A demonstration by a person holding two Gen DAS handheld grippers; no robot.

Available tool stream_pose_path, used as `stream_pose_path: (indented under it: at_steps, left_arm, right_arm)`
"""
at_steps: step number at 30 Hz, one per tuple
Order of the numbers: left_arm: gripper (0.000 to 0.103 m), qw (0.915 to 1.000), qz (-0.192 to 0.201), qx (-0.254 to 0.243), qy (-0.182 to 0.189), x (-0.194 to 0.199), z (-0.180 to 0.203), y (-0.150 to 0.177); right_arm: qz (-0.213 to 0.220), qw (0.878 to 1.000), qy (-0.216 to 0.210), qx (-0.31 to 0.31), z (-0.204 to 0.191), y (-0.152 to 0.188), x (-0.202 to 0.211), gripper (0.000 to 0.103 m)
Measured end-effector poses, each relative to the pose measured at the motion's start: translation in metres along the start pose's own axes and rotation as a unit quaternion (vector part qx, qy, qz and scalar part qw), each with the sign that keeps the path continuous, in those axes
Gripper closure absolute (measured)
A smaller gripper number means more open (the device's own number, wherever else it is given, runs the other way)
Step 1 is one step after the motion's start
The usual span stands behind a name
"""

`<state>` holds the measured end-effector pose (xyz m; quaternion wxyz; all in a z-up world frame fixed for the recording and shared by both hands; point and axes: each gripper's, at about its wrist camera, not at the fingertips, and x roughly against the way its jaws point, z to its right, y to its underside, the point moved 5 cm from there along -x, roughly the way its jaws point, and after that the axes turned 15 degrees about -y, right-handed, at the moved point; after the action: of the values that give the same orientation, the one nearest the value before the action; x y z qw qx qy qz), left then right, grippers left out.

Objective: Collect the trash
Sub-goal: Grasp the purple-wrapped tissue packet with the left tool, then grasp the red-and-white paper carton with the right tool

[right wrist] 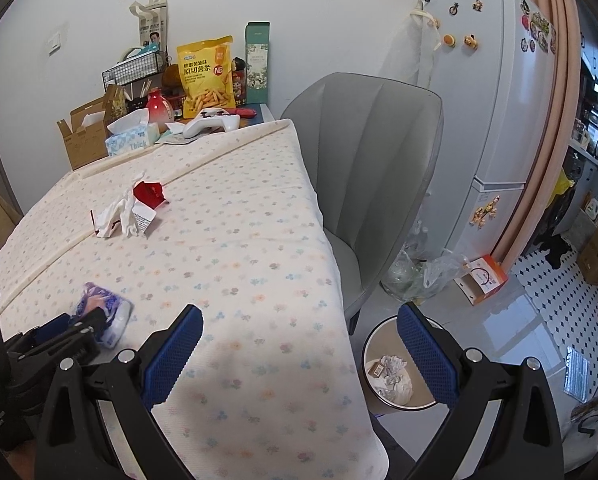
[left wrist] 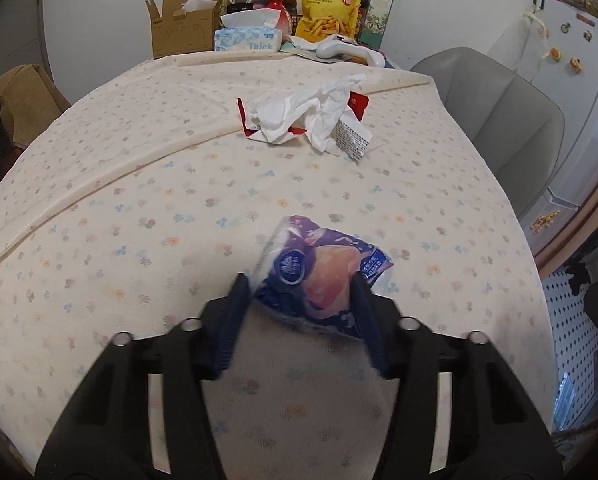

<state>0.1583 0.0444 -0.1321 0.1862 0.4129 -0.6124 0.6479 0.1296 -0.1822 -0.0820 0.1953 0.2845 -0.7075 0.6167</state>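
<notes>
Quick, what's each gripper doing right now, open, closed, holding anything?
Left gripper: closed on the purple wrapper.
Right gripper: open, holding nothing.

A table (right wrist: 259,216) under a floral cloth carried a purple wrapper (left wrist: 319,268) near its front edge; beyond the wrapper lay crumpled white tissue (left wrist: 311,112) on a red packet (left wrist: 357,104), and farther still a tissue box (left wrist: 247,38)
</notes>
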Motion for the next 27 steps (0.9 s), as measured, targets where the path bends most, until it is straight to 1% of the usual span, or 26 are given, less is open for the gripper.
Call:
stream_pose_path:
  at_steps: [1, 2, 3, 4, 5, 6, 10, 17, 21, 27]
  left_arm:
    - [0.063, 1.0000, 0.001, 0.001, 0.001, 0.002, -0.002, -0.002]
    - [0.071, 1.0000, 0.005, 0.001, 0.001, 0.004, -0.003, -0.004]
    - [0.081, 1.0000, 0.008, 0.001, 0.000, 0.007, -0.004, -0.007]
    - [0.086, 0.9999, 0.012, 0.001, -0.001, 0.011, -0.006, -0.010]
    - [0.097, 0.9999, 0.013, 0.003, 0.000, 0.013, -0.007, -0.012]
    - [0.102, 0.9999, 0.012, 0.005, 0.004, 0.016, -0.009, -0.015]
    - [0.102, 0.9996, 0.024, 0.015, 0.005, 0.026, -0.020, -0.022]
    - [0.102, 0.9971, 0.058, 0.050, 0.001, 0.055, -0.056, -0.035]
    - [0.102, 0.9955, 0.076, 0.057, -0.003, 0.069, -0.066, -0.043]
    - [0.102, 0.9936, 0.093, 0.064, -0.005, 0.082, -0.072, -0.056]
  right_arm:
    - [0.000, 1.000, -0.001, 0.001, -0.001, -0.001, 0.000, 0.008]
    - [0.000, 1.000, -0.004, 0.002, -0.003, -0.002, 0.000, 0.008]
    - [0.001, 1.000, -0.007, 0.004, -0.006, -0.004, 0.000, 0.008]
    - [0.002, 1.000, -0.009, 0.005, -0.008, -0.005, 0.001, 0.008]
    - [0.003, 1.000, -0.012, 0.007, -0.010, -0.007, 0.001, 0.008]
    - [0.004, 1.000, -0.015, 0.010, -0.013, -0.009, 0.002, 0.008]
    - [0.012, 0.999, -0.026, 0.021, -0.027, -0.019, 0.008, 0.008]
    - [0.026, 0.998, -0.046, 0.034, -0.052, -0.030, 0.022, 0.008]
    - [0.034, 0.997, -0.055, 0.040, -0.064, -0.034, 0.030, 0.008]
    - [0.046, 0.996, -0.064, 0.048, -0.075, -0.046, 0.038, 0.008]
